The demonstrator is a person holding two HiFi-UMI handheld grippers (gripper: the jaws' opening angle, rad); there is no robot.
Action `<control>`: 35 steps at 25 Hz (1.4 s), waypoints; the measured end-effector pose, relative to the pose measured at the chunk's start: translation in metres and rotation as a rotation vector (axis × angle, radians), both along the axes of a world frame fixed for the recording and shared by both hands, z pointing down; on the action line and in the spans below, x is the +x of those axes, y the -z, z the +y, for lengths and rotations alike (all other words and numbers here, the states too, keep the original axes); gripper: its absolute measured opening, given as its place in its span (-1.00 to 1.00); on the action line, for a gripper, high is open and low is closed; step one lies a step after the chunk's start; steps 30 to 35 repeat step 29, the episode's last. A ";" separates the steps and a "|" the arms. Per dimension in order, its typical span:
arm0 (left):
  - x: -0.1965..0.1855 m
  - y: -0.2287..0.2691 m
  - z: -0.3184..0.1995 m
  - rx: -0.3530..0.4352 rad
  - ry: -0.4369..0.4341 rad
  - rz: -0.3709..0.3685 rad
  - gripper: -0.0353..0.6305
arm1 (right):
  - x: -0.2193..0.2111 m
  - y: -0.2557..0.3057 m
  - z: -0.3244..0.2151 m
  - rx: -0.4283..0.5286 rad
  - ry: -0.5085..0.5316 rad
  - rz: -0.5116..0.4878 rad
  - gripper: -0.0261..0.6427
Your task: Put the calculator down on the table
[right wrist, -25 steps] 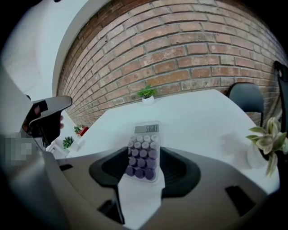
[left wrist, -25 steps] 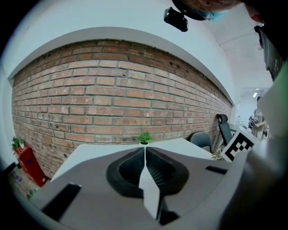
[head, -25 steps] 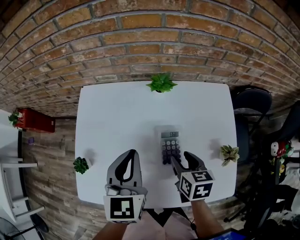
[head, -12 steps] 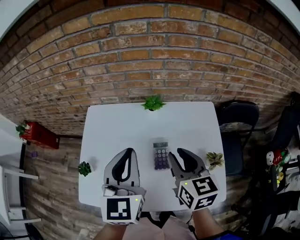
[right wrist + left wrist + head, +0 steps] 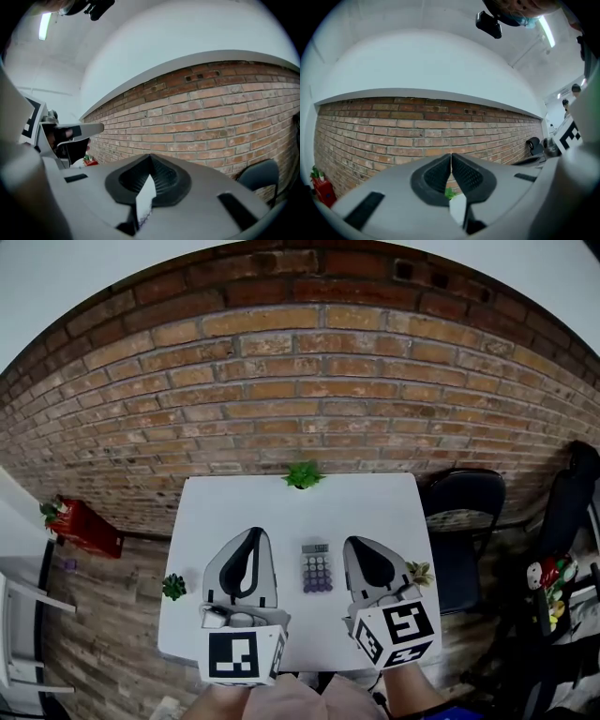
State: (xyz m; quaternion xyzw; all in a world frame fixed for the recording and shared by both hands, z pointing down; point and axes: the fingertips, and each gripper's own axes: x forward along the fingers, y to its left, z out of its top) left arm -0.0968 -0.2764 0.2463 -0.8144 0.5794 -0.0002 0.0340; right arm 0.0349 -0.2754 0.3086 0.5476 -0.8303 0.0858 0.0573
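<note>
The grey calculator (image 5: 317, 570) lies flat on the white table (image 5: 375, 498), far below both grippers and touched by neither. My left gripper (image 5: 253, 532) is held high to the calculator's left, its jaws shut with nothing in them. My right gripper (image 5: 353, 542) is to its right; its jaws are closing and now meet, with nothing between them. In the left gripper view the left gripper (image 5: 451, 154) points level at the brick wall (image 5: 417, 136). In the right gripper view the right gripper (image 5: 151, 157) also faces brick wall (image 5: 220, 117), tipped slightly down.
Small potted plants stand at the table's far edge (image 5: 302, 474), left edge (image 5: 173, 587) and right edge (image 5: 419, 573). A dark chair (image 5: 464, 517) stands to the right of the table. A red box (image 5: 86, 529) sits on the floor at the left.
Both grippers rose well above the table. The right jaws went from open beside the calculator to shut. The calculator stayed on the table and looks smaller.
</note>
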 end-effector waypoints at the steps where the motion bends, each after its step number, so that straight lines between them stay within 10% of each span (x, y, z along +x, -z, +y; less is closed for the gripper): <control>1: 0.001 0.002 0.001 0.005 -0.001 -0.001 -0.85 | 0.001 0.002 0.001 0.006 -0.001 0.002 -0.92; 35: 0.010 -0.003 -0.001 -0.010 -0.020 0.032 -0.85 | 0.000 -0.006 -0.002 -0.009 -0.007 0.011 -0.93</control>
